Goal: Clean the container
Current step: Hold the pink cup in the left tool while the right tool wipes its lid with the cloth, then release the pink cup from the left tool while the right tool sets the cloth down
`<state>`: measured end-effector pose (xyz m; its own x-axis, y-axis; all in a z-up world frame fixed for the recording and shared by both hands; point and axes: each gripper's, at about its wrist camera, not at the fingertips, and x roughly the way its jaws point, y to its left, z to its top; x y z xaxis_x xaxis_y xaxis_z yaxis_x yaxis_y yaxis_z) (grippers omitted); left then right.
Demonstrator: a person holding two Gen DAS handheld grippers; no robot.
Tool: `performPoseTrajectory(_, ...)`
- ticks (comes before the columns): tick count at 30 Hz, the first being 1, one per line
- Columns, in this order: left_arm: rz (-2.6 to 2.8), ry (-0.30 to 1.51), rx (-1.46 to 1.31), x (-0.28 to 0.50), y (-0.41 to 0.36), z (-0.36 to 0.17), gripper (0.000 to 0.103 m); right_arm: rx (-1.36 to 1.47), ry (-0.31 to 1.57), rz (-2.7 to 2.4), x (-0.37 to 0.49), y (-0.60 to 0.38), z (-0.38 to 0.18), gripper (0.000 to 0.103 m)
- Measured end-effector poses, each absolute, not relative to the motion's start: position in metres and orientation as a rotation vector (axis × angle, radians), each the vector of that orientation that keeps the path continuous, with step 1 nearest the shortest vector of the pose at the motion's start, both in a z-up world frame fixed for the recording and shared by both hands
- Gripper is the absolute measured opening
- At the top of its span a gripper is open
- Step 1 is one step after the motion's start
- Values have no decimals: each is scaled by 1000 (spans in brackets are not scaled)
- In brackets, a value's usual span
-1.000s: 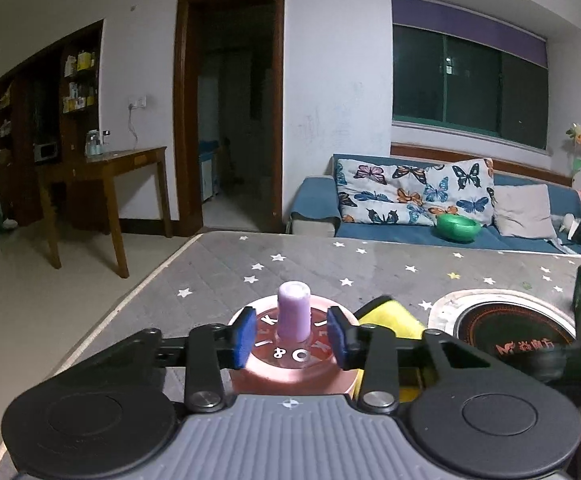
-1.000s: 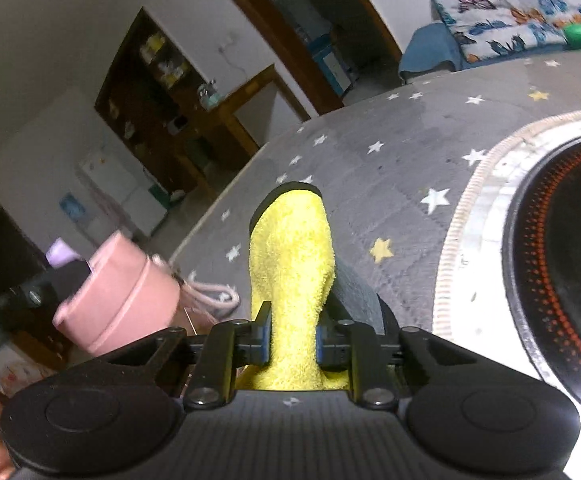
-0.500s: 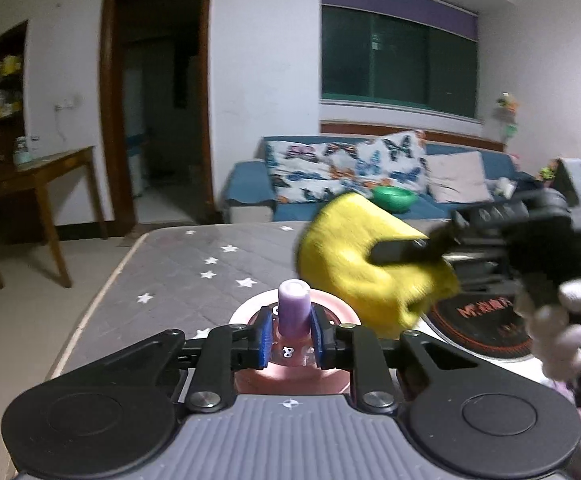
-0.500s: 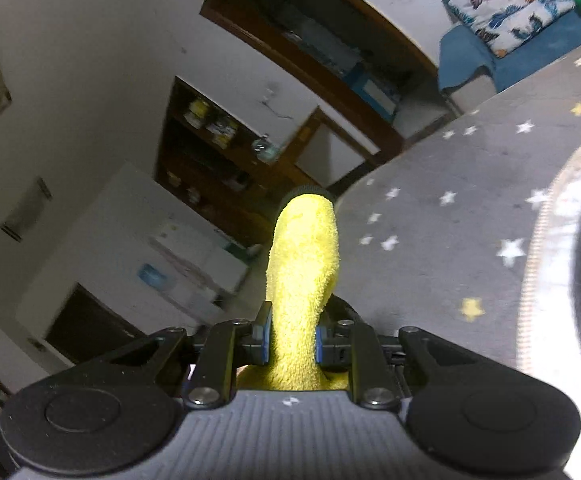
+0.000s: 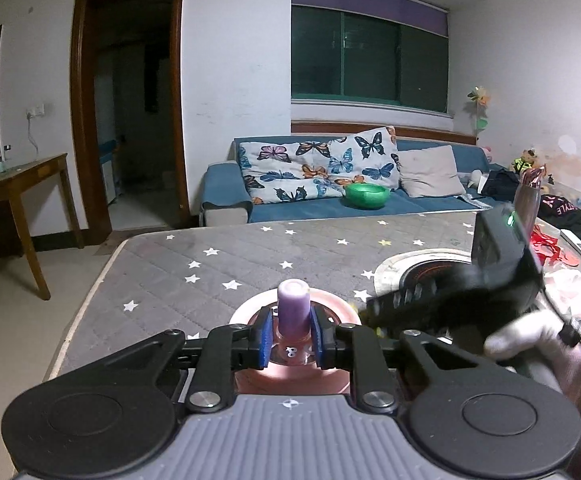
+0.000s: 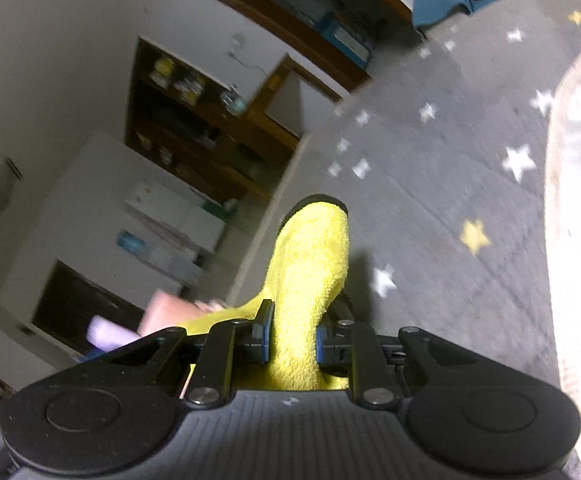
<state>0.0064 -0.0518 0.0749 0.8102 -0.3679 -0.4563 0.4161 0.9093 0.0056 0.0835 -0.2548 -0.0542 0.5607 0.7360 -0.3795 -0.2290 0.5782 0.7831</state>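
Observation:
A pink round container [image 5: 332, 314] with a purple knob [image 5: 293, 307] stands on the grey star-patterned table [image 5: 250, 256]. My left gripper [image 5: 290, 338] is shut on the purple knob. My right gripper [image 6: 290, 338] is shut on a yellow cloth [image 6: 310, 264] and holds it just right of the container; in the left wrist view the right gripper [image 5: 450, 300] is a blurred black shape beside the container. The container [image 6: 162, 312] and its knob [image 6: 106, 332] show at the lower left of the right wrist view.
A round induction cooker [image 5: 418, 276] sits in the table to the right. White and red clutter [image 5: 562, 280] lies at the far right. A blue sofa [image 5: 330, 200] with a green bowl [image 5: 366, 195] stands behind the table, a wooden side table [image 5: 18, 184] at the left.
My right gripper has come down with the yellow cloth from above the container to its right side. My left gripper stays shut on the knob it closed on a second ago.

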Motion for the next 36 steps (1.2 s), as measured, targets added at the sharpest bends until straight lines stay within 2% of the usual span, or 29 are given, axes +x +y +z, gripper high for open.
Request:
performPoseTrajectory(6,-413,469,109,8,-53,77,23,636,788,615,73,-251,-54,18)
performPoseTrajectory(13,-380,463,70,9,-52,75,26,694,664,685,65,-266,-15,18)
performPoseTrajectory(16,-374,455,50,9,-51,75,27,626,700,670,70,-256,-15,17)
performPoseTrajectory(19,-364,428,13,3,-44,76,33,632,741,628,73,-256,-30,18)
performPoseTrajectory(21,-353,405,-13,-1,-39,77,48,638,748,600,73,-260,-38,20)
performPoseTrajectory(24,-298,343,-71,-15,-20,82,53,653,740,534,73,-276,-47,23)
performPoseTrajectory(25,-279,326,-94,-19,-11,84,55,647,729,517,75,-280,-48,26)
performPoseTrajectory(26,-254,309,-119,-24,-3,84,66,650,719,503,76,-286,-51,40)
performPoseTrajectory(27,-214,294,-145,-27,5,83,80,671,711,500,77,-292,-54,50)
performPoseTrajectory(28,-168,280,-165,-29,13,81,87,692,704,496,78,-299,-57,64)
performPoseTrajectory(29,-120,270,-178,-31,20,78,95,713,696,493,79,-305,-60,74)
performPoseTrajectory(30,-76,266,-186,-32,27,74,99,735,688,493,80,-311,-64,78)
performPoseTrajectory(33,20,303,-180,-26,40,59,103,776,662,502,82,-321,-70,81)
performPoseTrajectory(36,90,346,-172,-18,48,42,103,777,631,500,84,-323,-72,99)
